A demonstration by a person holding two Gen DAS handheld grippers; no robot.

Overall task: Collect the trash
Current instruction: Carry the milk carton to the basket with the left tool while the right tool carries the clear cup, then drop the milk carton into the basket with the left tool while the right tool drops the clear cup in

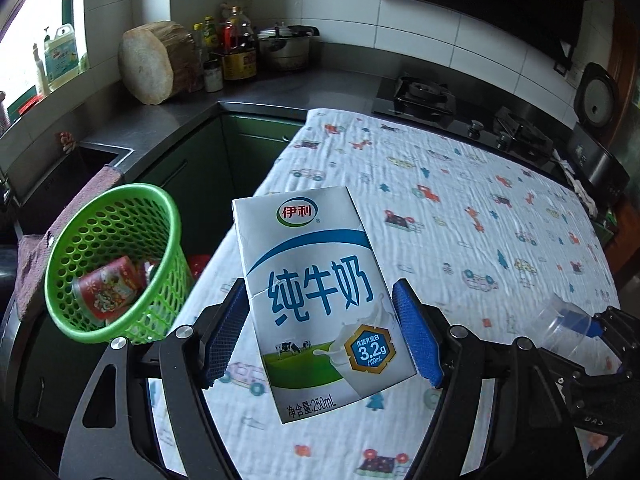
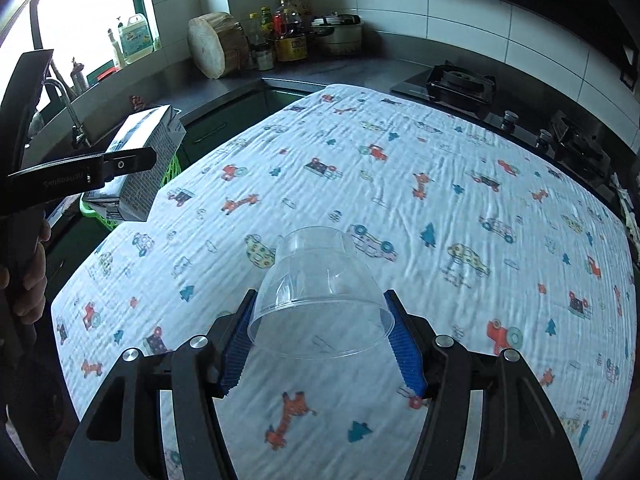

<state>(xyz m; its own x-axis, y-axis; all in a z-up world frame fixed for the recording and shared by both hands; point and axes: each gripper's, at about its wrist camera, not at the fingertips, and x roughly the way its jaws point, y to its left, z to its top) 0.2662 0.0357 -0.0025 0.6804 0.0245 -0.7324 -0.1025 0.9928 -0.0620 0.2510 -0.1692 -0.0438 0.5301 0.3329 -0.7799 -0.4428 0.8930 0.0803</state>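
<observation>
My left gripper [image 1: 320,332] is shut on a white and blue milk carton [image 1: 316,296] and holds it above the table's left edge, to the right of a green mesh basket [image 1: 116,260]. A red wrapper [image 1: 106,290] lies in the basket. My right gripper [image 2: 320,336] is shut on a clear plastic cup [image 2: 320,292], held bottom-forward over the patterned tablecloth [image 2: 400,200]. The carton [image 2: 140,168] and the left gripper's arm [image 2: 80,172] show at the left of the right wrist view, over the basket [image 2: 170,170]. The cup [image 1: 564,332] shows at the right of the left wrist view.
A dark counter [image 1: 280,88] runs behind the table with a wooden chopping block [image 1: 154,62], bottles [image 1: 236,48], a pot [image 1: 286,46], a gas stove [image 1: 460,108] and a rice cooker [image 1: 596,120]. A sink [image 1: 60,172] lies left, behind the basket.
</observation>
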